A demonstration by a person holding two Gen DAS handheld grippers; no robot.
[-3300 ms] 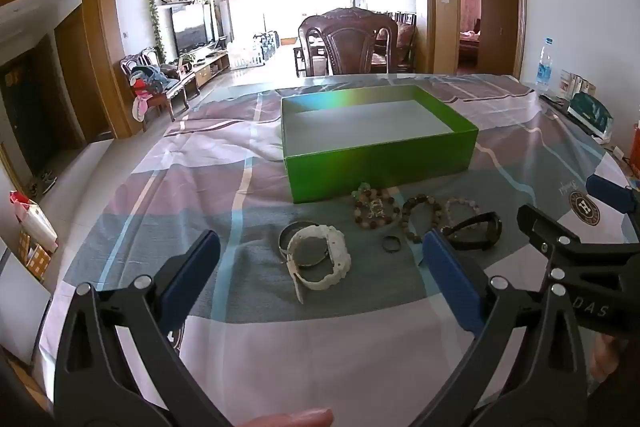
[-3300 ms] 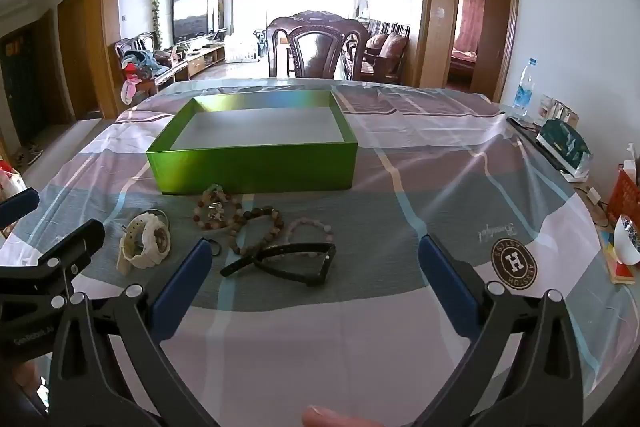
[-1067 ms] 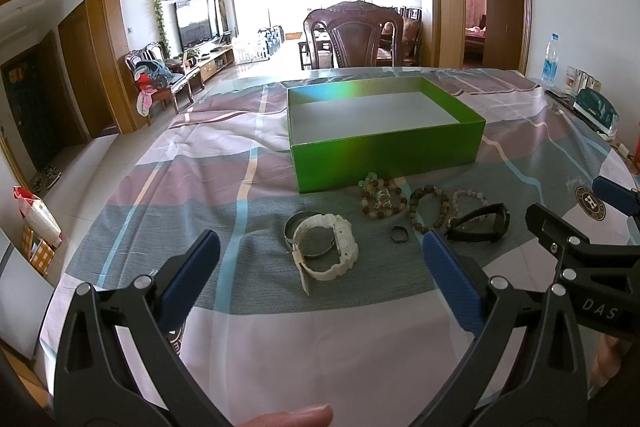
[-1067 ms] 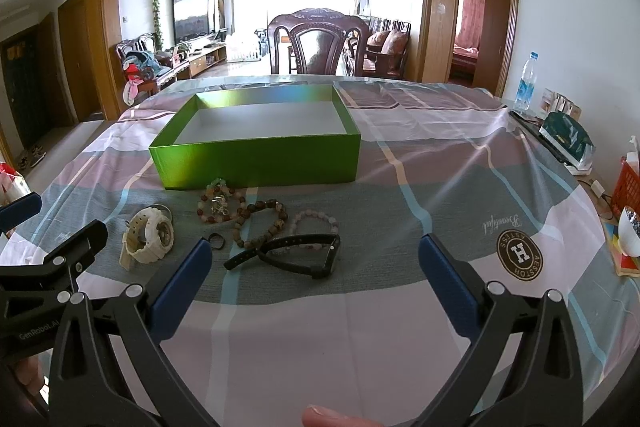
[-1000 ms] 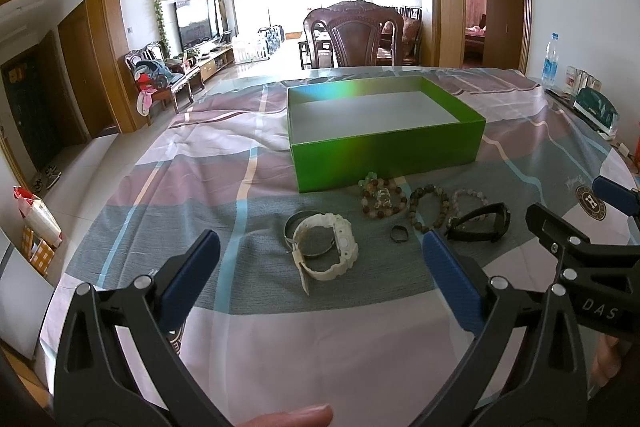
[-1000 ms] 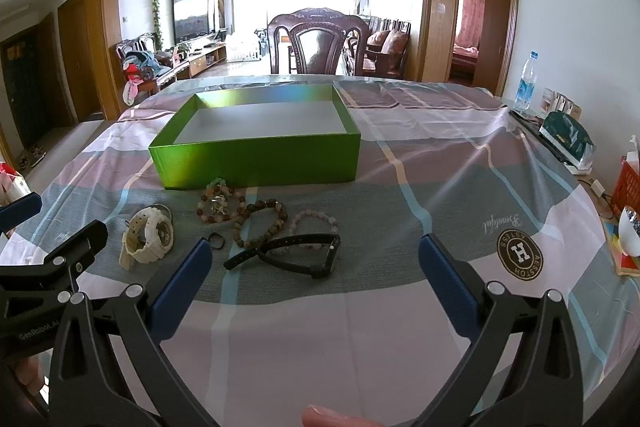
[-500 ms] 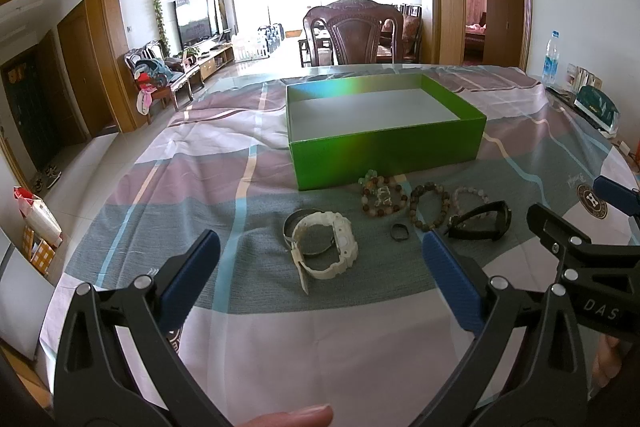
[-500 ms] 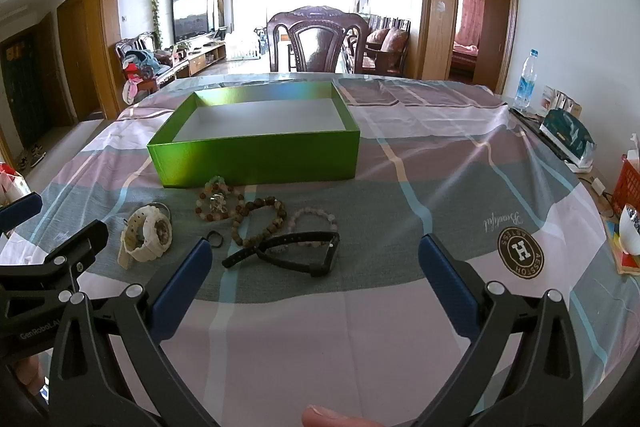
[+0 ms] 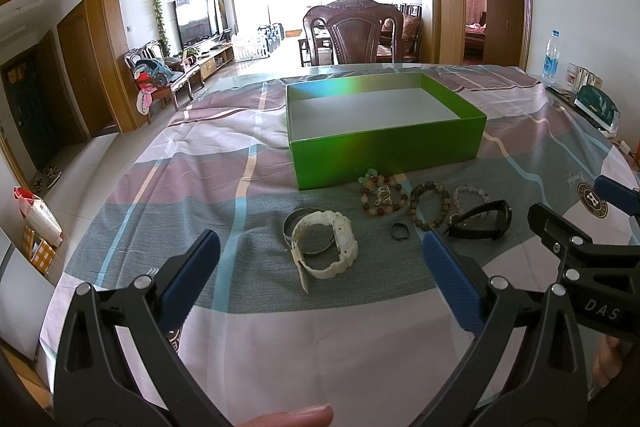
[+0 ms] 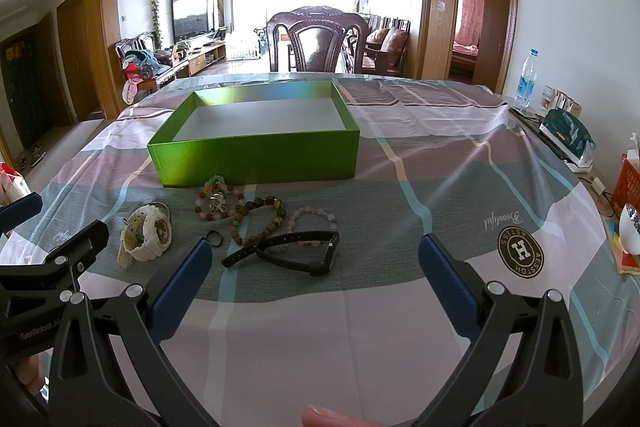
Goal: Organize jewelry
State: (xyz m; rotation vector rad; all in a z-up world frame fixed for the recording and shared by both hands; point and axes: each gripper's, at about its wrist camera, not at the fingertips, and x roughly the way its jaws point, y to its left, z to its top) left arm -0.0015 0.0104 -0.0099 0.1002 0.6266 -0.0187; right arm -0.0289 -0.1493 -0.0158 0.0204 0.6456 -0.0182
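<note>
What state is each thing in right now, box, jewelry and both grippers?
Green box: open, nothing visible inside.
White watch: on the cloth, unheld.
Black band: on the cloth, unheld.
Small ring: on the cloth.
Left gripper: jaws open, holding nothing.
Right gripper: jaws open, holding nothing.

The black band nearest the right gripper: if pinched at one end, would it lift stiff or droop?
The black band would probably droop: its strap lies bent and looped on the cloth. It looks thin, so likely light. Its loose end overlaps a bead bracelet, which may drag along.
</note>
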